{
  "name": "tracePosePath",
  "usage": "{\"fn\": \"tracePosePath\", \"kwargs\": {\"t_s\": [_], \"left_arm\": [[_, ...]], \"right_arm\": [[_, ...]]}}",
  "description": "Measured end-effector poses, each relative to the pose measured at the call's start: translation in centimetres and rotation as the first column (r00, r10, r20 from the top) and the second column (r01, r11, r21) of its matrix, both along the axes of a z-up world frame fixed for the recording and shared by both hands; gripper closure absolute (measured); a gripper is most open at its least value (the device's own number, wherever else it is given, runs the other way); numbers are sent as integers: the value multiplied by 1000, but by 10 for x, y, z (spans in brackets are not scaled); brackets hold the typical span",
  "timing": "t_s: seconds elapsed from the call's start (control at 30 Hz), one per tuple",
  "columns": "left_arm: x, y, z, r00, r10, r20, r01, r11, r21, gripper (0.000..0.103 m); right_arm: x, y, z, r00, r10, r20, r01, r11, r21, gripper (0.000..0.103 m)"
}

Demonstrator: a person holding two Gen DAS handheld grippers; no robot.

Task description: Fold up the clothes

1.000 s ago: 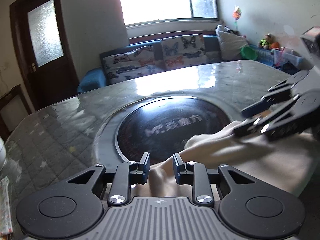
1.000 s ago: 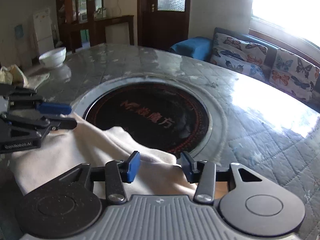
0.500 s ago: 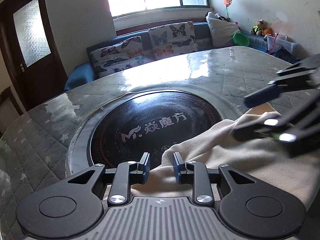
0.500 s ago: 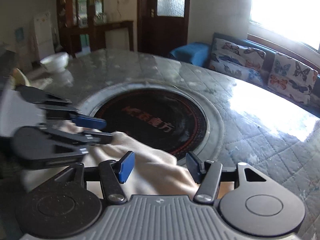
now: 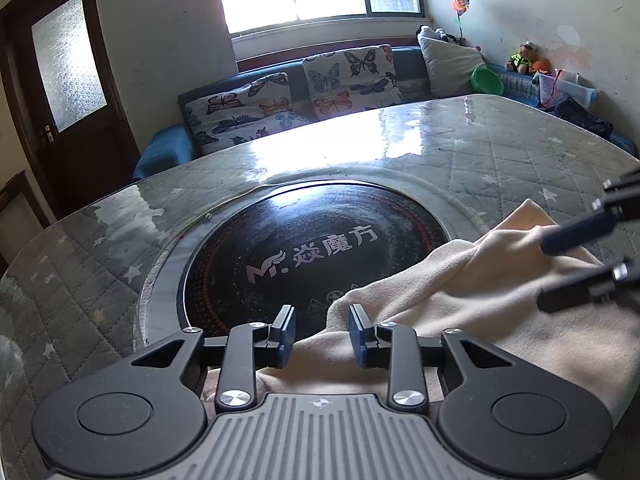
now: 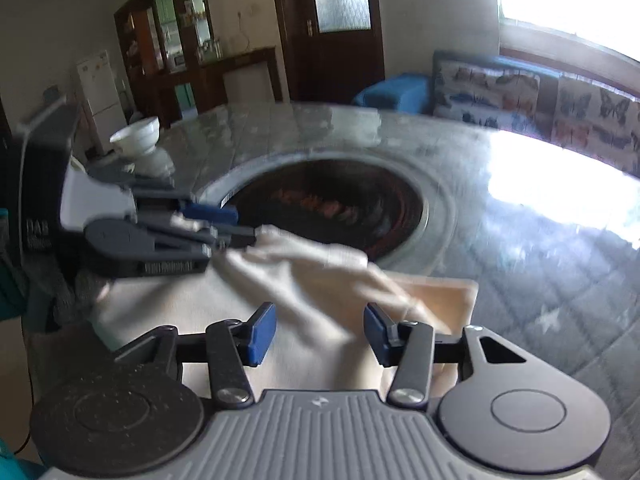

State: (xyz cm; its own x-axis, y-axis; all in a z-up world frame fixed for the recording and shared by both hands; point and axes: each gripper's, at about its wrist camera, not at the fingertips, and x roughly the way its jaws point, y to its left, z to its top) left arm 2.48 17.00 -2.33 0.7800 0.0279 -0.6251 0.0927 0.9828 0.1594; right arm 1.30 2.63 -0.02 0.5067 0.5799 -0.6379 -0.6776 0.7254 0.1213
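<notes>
Since the earlier frames, both tongs have slid along the cloth (image 5: 460, 292), and the black disc (image 5: 312, 248) fills more of the left view. Left tongs (image 5: 322, 334), lower centre of their view: jaws part open and opening, cloth edge lying between the pads, not pinched. Right tongs (image 6: 316, 330), lower centre of their blurred view: jaws wider apart and closing, cloth beneath and between them, no grip seen. Each tool also shows in the other's view, the right at the right edge (image 5: 560, 276), the left at mid-left (image 6: 236, 228).

Step in hand, as judged: seizing the cloth's edge for a fold. Do it well by pinching a single layer at matching points, then lifting both sides evenly.

Cloth: cream, rumpled, on the quilted table (image 5: 500, 152), its far edge overlapping the disc, spreading from the left tongs toward lower right.
</notes>
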Motion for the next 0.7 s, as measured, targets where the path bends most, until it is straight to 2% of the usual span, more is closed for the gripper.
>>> {"fn": "tracePosePath", "kwargs": {"t_s": [0.1, 0.2, 0.3, 0.47, 0.7], "left_arm": [[-4, 2, 3, 1000, 21, 12, -21, 1000, -12, 71], [-14, 9, 10, 998, 53, 33, -52, 998, -22, 71], [-34, 21, 16, 995, 84, 58, -83, 996, -28, 71], [-72, 36, 22, 988, 134, 72, -130, 990, -52, 72], [-117, 32, 27, 987, 127, 99, -115, 986, -122, 79]], "right_arm": [[19, 11, -3, 1000, -17, -5, 17, 1000, 1, 55], [35, 23, -13, 999, -36, -31, 34, 998, -55, 55], [34, 25, -12, 999, -46, 3, 46, 997, -63, 55], [13, 13, 3, 999, -19, 48, 21, 999, -41, 55], [-37, -2, 13, 996, 73, 45, -73, 997, -12, 55]]}}
